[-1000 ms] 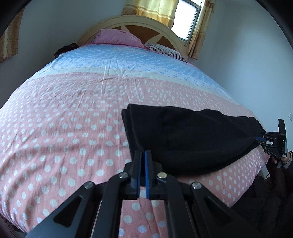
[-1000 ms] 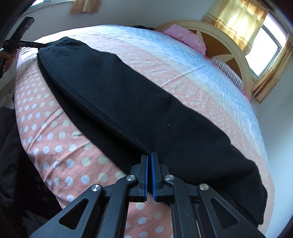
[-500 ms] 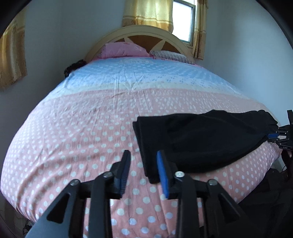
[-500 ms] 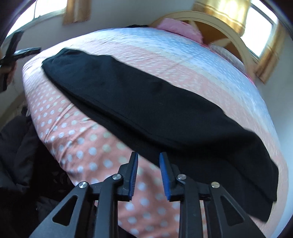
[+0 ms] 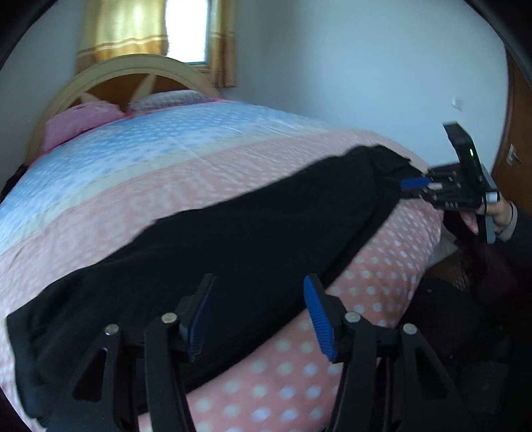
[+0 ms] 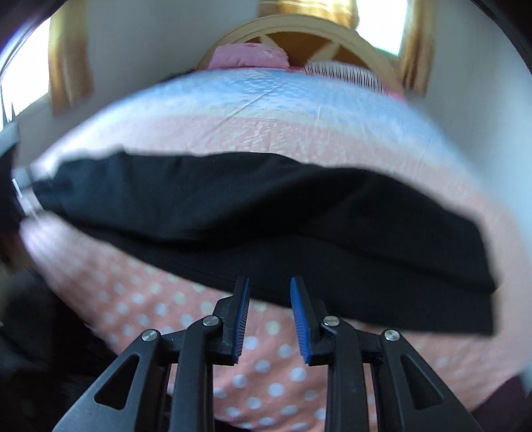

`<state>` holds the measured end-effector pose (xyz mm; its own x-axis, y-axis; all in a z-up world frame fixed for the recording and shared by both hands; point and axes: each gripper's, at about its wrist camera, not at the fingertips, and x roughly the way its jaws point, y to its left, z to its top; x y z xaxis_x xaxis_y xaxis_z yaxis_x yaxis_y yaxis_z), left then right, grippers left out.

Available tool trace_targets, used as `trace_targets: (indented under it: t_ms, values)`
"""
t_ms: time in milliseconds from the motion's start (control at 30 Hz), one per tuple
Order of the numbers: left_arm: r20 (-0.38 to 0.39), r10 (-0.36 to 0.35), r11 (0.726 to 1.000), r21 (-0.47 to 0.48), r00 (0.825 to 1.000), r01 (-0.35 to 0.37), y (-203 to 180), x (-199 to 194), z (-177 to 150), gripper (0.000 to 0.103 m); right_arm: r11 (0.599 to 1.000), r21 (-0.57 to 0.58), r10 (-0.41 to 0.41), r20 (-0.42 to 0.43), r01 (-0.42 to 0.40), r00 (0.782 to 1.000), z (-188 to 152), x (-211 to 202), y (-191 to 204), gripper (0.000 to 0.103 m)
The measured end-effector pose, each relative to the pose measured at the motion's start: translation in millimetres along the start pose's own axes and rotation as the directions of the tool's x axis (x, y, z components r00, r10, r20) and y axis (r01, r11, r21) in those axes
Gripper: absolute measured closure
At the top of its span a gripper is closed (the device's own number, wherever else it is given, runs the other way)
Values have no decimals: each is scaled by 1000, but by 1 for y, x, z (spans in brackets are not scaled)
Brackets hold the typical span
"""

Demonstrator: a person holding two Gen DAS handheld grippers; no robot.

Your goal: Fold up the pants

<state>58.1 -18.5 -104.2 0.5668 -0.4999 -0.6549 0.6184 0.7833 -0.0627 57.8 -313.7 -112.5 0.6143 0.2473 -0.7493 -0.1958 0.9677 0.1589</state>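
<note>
- The black fleece pants [image 5: 232, 252], folded lengthwise into one long band, lie flat across the foot end of the bed, on its pink quilt with white polka dots [image 5: 382, 266]; one long edge runs close to the quilt's near edge.
- The left gripper [image 5: 257, 312], black with ribbed blue pads, hangs over the near part of the pants; its jaws have just been opening and stand well apart, with nothing pinched between them, the cloth lying below and behind.
- In the left wrist view the right gripper [image 5: 415, 187] sits at the far end of the pants by the quilt's corner, held by the person's hand [image 5: 498, 212]; whether its blue tip touches the cloth cannot be told.
- In its own view the right gripper [image 6: 270, 319] shows jaws that have just been opening, parted by a moderate gap with nothing between them; its tips lie at the near edge of the pants [image 6: 266, 216], over the dotted quilt.
- Further up, the quilt turns pale blue [image 5: 159, 133]; a pink pillow [image 5: 79, 119] and a striped pillow [image 6: 345, 71] rest against the arched cream headboard [image 5: 139, 66].
- Yellow curtains [image 5: 123, 30] frame a bright window behind the headboard.
- Both views are blurred.
</note>
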Motion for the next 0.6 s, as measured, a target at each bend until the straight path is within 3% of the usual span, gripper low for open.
trace_targets:
  t_ms: [100,167,267,333,400,467,567,600]
  values:
    - [-21,-37,998,43,999,38,-24,19,10,51,972,209,105,37,-111,994,4,1,-31,63]
    - [-44,-68,996,63,997,70,-32,29,14,54,950,296,91,55,-103,994,6,3,-45,63]
    - [-77,-41,994,99,996,48,-35,43,19,58,916,390,76,68,-97,995,10,11,-61,63]
    - [-88,-43,994,94,995,51,-34,47,18,59,878,468,75,73,-101,994,7,14,-74,63]
    - [-98,-46,995,81,994,54,-32,50,16,59,828,539,108,117,-155,987,5,17,-87,63]
    - [-105,-50,995,84,993,59,-31,51,14,59,800,572,117,150,-183,982,5,18,-91,63]
    - [-100,-58,993,93,993,68,-33,51,13,59,797,576,105,164,-181,981,7,17,-88,65]
    - [-99,-56,993,96,993,66,-35,52,13,59,800,573,102,160,-177,982,8,18,-87,77]
